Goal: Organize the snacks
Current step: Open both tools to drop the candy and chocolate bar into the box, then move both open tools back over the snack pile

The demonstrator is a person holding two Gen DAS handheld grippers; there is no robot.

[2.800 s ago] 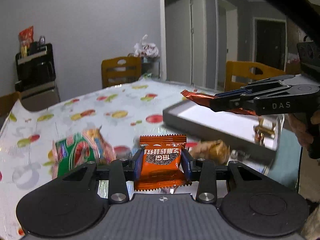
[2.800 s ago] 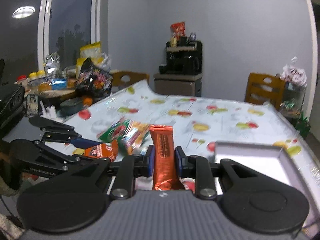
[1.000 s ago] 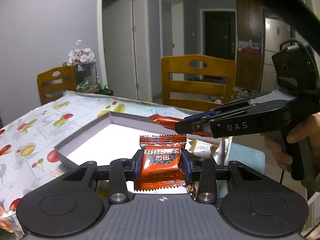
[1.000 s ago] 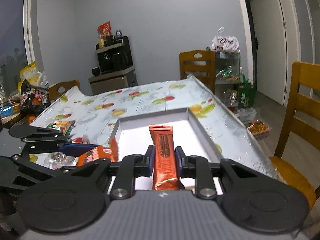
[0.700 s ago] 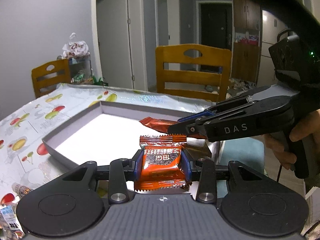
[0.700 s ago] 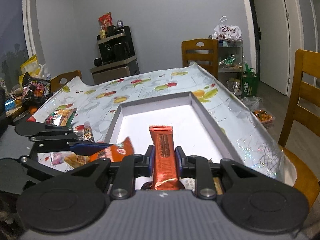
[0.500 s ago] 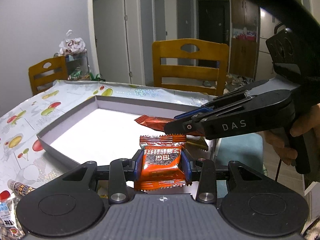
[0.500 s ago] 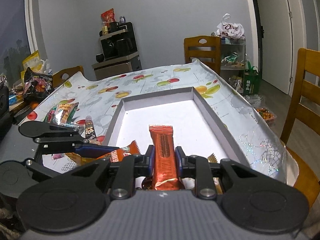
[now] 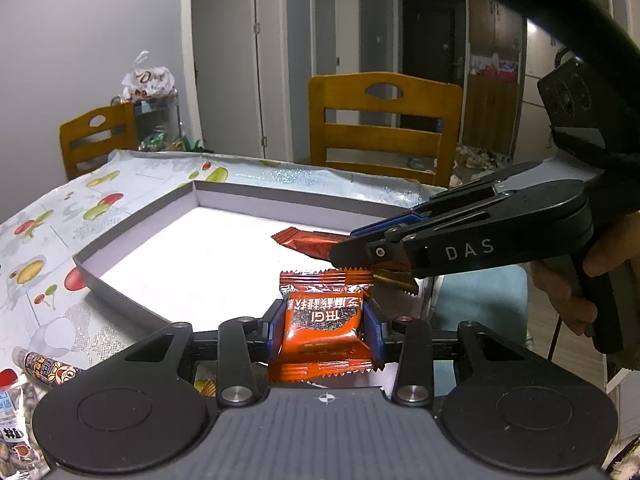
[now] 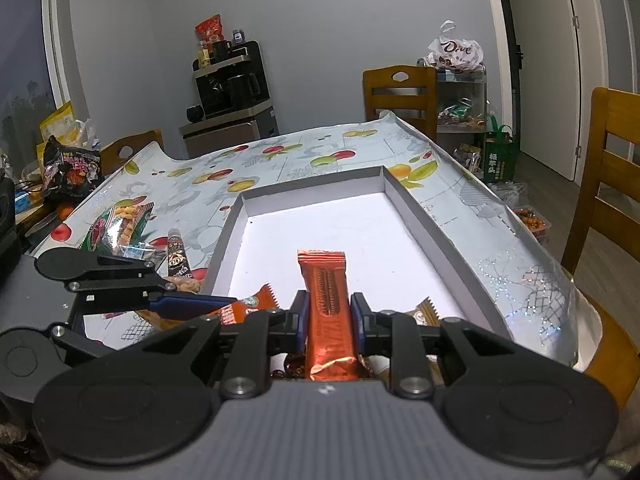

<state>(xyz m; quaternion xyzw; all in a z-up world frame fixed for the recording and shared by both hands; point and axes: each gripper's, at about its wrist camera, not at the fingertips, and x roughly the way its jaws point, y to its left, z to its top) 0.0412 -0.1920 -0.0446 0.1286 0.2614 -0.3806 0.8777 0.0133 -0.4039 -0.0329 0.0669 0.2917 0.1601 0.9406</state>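
Left wrist view: left gripper (image 9: 326,326) pinching a square orange foil snack packet (image 9: 323,330), poised over the near edge of the shallow grey-walled, white-floored cardboard tray (image 9: 136,220). Right gripper (image 9: 360,246) crosses in from the right.

Right wrist view: right gripper (image 10: 330,314) clamped on a long copper-red foil snack bar (image 10: 328,308), above the tray's (image 10: 420,216) near end. Wrapped pieces already lie there.

Judged step: delivery. Next: lower, release onto bare floor.

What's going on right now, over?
Left hand-held gripper shut on orange snack packet. Right hand-held gripper shut on red snack bar. Both over white tray. Nothing blocking.
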